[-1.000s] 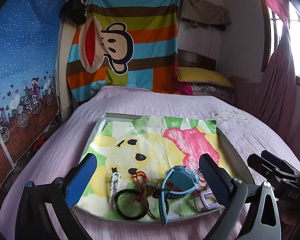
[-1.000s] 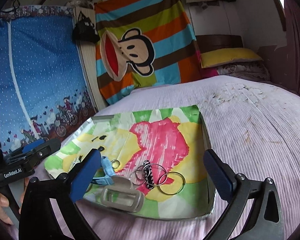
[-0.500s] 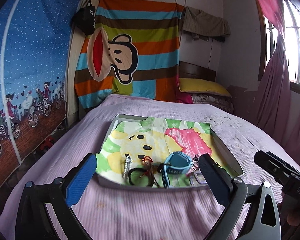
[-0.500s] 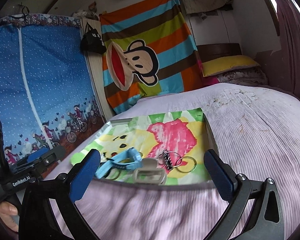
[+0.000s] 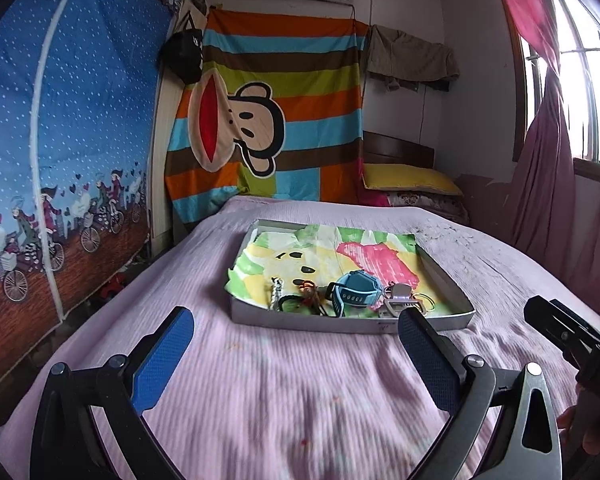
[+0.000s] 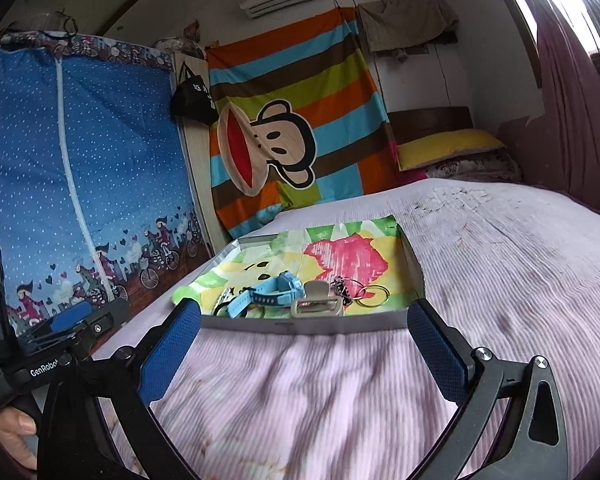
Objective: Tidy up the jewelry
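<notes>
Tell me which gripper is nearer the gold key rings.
Right. The right gripper sits before the tray at its right front corner, where the gold key rings lie; the left gripper is off its left front.

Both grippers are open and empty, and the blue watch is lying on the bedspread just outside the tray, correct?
Not quite. The blue watch lies inside the tray, among the other pieces, as the left wrist view shows. Both grippers, left and right, are open and empty.

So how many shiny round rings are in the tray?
2 that I can see: metal rings overlapping at the tray's near right end, beside the black charm. More may hide under the blue watch.
</notes>
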`<state>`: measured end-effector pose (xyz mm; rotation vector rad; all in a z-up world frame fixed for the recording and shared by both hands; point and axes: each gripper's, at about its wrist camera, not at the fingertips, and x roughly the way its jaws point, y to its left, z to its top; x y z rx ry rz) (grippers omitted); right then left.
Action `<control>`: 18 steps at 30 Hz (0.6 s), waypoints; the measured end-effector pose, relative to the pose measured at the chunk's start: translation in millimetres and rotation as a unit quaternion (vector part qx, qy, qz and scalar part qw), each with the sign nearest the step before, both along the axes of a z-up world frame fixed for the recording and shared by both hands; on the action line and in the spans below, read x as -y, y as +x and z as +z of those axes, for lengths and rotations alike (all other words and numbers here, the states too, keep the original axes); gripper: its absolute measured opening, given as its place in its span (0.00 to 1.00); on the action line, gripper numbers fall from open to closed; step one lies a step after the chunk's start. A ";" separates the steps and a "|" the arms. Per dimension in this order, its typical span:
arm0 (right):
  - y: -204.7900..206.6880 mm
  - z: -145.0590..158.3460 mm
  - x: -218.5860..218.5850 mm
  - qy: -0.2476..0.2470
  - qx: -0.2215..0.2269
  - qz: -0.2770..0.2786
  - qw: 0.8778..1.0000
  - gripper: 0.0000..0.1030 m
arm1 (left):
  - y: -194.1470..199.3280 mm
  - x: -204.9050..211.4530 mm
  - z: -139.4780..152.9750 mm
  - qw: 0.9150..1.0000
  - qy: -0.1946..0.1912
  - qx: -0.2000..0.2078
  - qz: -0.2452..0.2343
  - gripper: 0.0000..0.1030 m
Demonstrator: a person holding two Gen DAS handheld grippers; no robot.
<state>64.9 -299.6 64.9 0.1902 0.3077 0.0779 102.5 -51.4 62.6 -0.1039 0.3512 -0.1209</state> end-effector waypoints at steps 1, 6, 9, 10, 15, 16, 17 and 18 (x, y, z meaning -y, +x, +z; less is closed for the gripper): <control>-4.5 -0.2 -1.7 -0.002 0.002 -0.001 1.000 0.98 | -4.8 -0.4 -1.4 1.000 0.001 0.004 0.002 1.00; -24.1 -5.4 -3.4 0.005 0.004 -0.009 1.000 0.98 | -22.2 -0.6 -11.2 1.000 0.002 0.010 0.003 1.00; -27.8 -11.6 -3.7 0.008 -0.004 -0.011 1.000 0.98 | -31.2 -0.4 -17.1 1.000 0.006 0.014 0.003 1.00; -27.8 -13.7 -4.4 0.006 -0.006 -0.009 1.000 0.98 | -33.9 -0.8 -18.5 1.000 0.007 0.014 0.003 1.00; -30.2 -18.3 -12.5 -0.034 0.001 -0.007 0.999 0.98 | -39.8 -7.9 -25.0 1.000 0.006 0.009 0.005 1.00; -30.5 -18.3 -14.7 -0.041 0.002 -0.006 0.999 0.98 | -40.3 -8.9 -24.9 1.000 0.005 0.009 0.006 1.00; -30.2 -18.7 -15.4 -0.045 0.002 -0.005 0.999 0.98 | -40.8 -10.7 -26.0 1.000 0.003 0.007 0.009 1.00; -30.2 -18.7 -16.6 -0.047 0.002 -0.005 0.999 0.98 | -40.5 -11.8 -26.9 1.000 0.003 0.006 0.010 1.00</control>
